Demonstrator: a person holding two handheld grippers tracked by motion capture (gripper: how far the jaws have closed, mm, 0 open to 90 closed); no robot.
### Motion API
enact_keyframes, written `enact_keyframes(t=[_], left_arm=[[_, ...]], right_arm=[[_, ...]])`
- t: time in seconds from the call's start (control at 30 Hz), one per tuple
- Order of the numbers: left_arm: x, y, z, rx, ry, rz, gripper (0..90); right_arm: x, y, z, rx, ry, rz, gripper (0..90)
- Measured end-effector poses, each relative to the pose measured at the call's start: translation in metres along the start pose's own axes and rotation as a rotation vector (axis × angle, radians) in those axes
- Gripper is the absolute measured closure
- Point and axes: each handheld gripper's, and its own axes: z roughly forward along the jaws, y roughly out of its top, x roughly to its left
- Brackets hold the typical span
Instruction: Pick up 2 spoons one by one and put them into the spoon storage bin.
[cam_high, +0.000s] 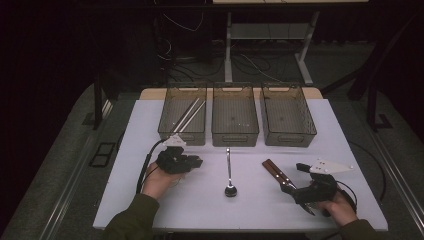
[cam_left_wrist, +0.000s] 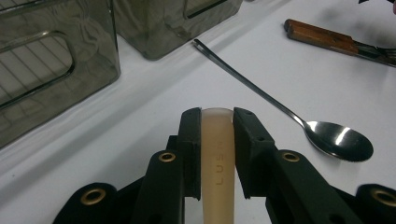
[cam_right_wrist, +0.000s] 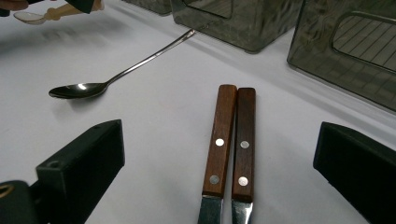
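- High view dim, grainy; surroundings near black, white desk (cam_high: 200, 200) the brightest area.
- Left gripper view brighter; glare spot on spoon (cam_left_wrist: 338, 140) bowl at right, jaws at bottom soft.
- Right gripper view: knife handles (cam_right_wrist: 229, 140) sharp; upper left blurred, soft shadows on desk.

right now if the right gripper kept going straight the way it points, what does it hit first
Most likely the two wooden-handled knives, lying side by side on the table between its open fingers and straight ahead. Beyond the handles the line runs toward a smoked plastic bin, though depth is hard to judge.
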Motion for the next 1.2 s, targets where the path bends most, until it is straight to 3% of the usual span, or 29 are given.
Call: enact_keyframes(t=[0.27, 0.57, 1.2], left_arm=[[0.002, 0.008, 0.003, -0.007, -0.012, -0.007, 73.1], [-0.003, 0.024, 0.011, -0.013, -0.017, 0.004, 73.1], [-0.008, 0.075, 0.026, -0.077, -0.056, 0.025, 73.0]], right_arm=[[-0.002, 0.003, 0.005, 0.004, 0.028, -0.033, 2.1], [-0.001, 0.003, 0.004, 0.01, 0.067, -0.031, 2.1], [0.0, 0.004, -0.002, -0.008, 0.045, -0.036, 2.1]])
